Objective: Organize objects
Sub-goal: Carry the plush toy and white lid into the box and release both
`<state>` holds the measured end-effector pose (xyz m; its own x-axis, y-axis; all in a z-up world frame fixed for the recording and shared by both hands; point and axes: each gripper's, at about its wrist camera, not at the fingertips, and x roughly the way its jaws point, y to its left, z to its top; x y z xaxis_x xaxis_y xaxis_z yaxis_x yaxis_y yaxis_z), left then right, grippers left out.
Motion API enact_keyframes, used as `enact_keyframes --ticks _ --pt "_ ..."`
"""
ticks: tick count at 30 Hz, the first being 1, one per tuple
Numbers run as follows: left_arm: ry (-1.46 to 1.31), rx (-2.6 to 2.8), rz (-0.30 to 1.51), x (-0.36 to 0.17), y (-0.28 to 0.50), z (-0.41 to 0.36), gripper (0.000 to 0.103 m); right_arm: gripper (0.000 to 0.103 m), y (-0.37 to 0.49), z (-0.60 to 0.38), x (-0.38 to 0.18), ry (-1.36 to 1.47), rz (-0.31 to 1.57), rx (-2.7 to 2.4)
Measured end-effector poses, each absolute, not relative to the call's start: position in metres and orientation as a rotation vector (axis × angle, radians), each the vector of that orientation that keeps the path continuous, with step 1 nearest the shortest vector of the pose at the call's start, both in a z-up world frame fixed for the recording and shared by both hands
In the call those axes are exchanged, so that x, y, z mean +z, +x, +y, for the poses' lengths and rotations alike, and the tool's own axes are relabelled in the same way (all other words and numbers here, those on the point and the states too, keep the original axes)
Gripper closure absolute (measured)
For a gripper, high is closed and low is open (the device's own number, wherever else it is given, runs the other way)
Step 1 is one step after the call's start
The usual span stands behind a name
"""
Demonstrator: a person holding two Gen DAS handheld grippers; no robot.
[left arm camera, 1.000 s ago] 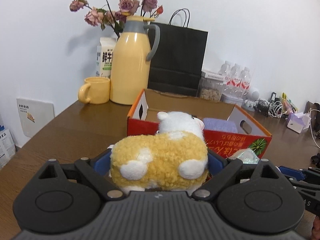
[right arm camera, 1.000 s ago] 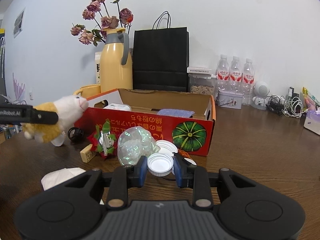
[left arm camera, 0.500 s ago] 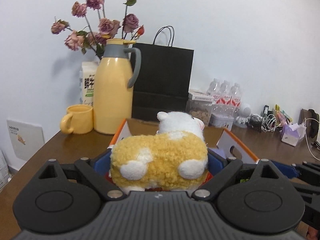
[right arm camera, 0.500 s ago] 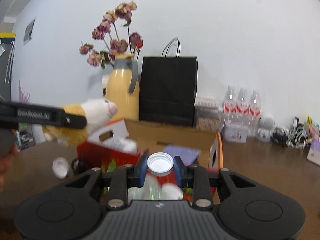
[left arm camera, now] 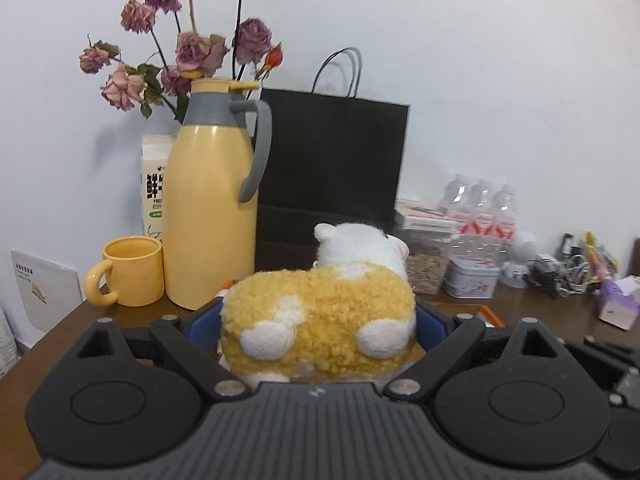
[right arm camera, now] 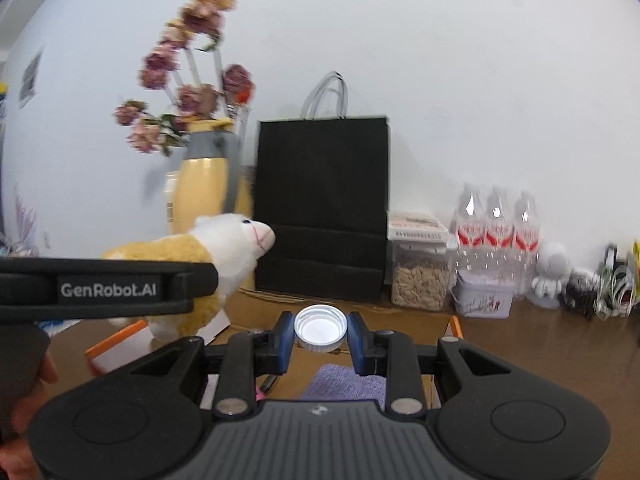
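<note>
Left tool [left arm camera: 318,330] clamped on plush [left arm camera: 320,320], blue pads squeezing both flanks; plush yellow body w/ white head, head pointing away from cam. In right view, plush [right arm camera: 224,252] seen from side, held in air above left end of box [right arm camera: 256,322], black finger of left tool across its body. Right tool [right arm camera: 320,338] closed on cap [right arm camera: 320,327], white, open side facing cam, pinched betw blue pads [right arm camera: 286,340]. Cap held above box, purple cloth [right arm camera: 340,384] inside box below it. Box interior brown, orange edge at left and right corners. Right view motion-blurred at bkgd.

Bkgd along wall on tabletop [left arm camera: 60,344]: yellow mug [left arm camera: 128,272], yellow jug [left arm camera: 212,216] w/ grey handle, milk carton [left arm camera: 154,192] behind jug, dried roses [left arm camera: 192,48] above it, black bag [left arm camera: 332,176] upright just beside jug. Right of bag: seed jar [right arm camera: 420,276], small tin [right arm camera: 484,298] in front of 3 water bottles [right arm camera: 496,232], white figure [right arm camera: 548,276], cable tangle [right arm camera: 600,284]. Purple tissue pack [left arm camera: 616,304] at far right in left view.
</note>
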<state>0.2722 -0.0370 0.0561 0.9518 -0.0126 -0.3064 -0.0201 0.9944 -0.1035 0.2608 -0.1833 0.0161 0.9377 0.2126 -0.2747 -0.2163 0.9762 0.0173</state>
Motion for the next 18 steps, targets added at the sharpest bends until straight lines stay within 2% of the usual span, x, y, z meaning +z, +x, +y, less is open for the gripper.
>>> enact_keyframes --ticks 6,12,17,18 --pt "-0.082 0.015 0.374 0.03 0.293 -0.035 0.008 0.076 0.284 -0.189 -0.009 0.009 0.357 0.203" --pt "-0.073 0.013 0.375 0.026 0.291 -0.036 0.008 0.076 0.279 -0.187 -0.013 -0.002 0.359 0.206" --pt "-0.076 0.018 0.364 0.026 0.289 -0.034 0.003 0.075 0.279 -0.188 -0.013 -0.003 0.368 0.2" --pt "-0.08 0.018 0.362 0.026 0.288 -0.033 0.002 0.071 0.278 -0.188 -0.014 -0.002 0.371 0.194"
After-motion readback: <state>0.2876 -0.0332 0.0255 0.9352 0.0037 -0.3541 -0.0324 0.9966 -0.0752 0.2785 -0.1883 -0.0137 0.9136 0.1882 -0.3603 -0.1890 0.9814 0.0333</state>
